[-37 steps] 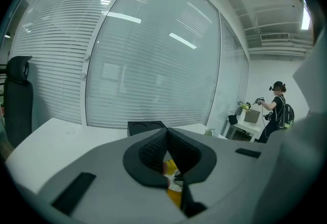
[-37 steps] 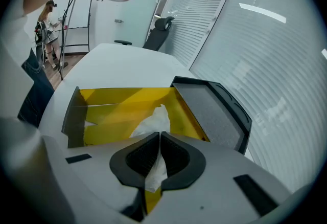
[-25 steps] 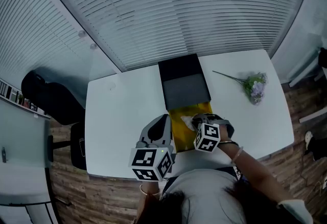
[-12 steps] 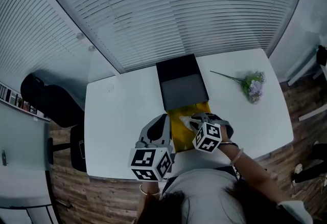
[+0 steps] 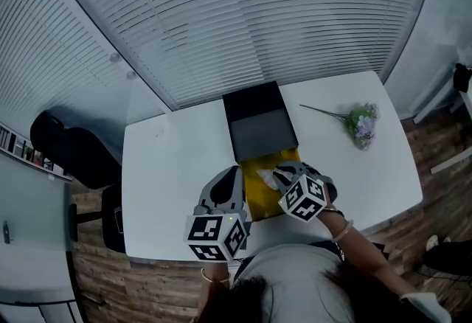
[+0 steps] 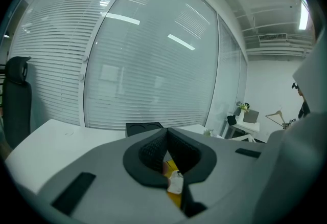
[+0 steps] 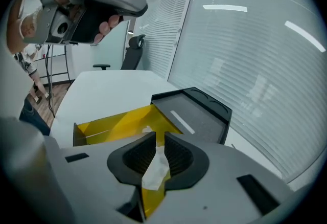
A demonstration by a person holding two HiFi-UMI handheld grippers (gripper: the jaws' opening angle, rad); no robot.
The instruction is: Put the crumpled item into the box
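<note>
Right gripper view: one crumpled white paper point(image 7: 156, 169), its long axis along the jaws, is pinched in the right gripper point(image 7: 156, 137) above the single yellow box point(image 7: 110, 123). The left gripper point(image 6: 166, 133) has its tips together and holds nothing.

box point(image 5: 258, 196): near end partly under right gripper point(image 5: 279, 178) | crumpled paper point(image 7: 155, 169): mostly covered by jaws | flowers point(image 5: 360, 124): too small to tell kind
</note>
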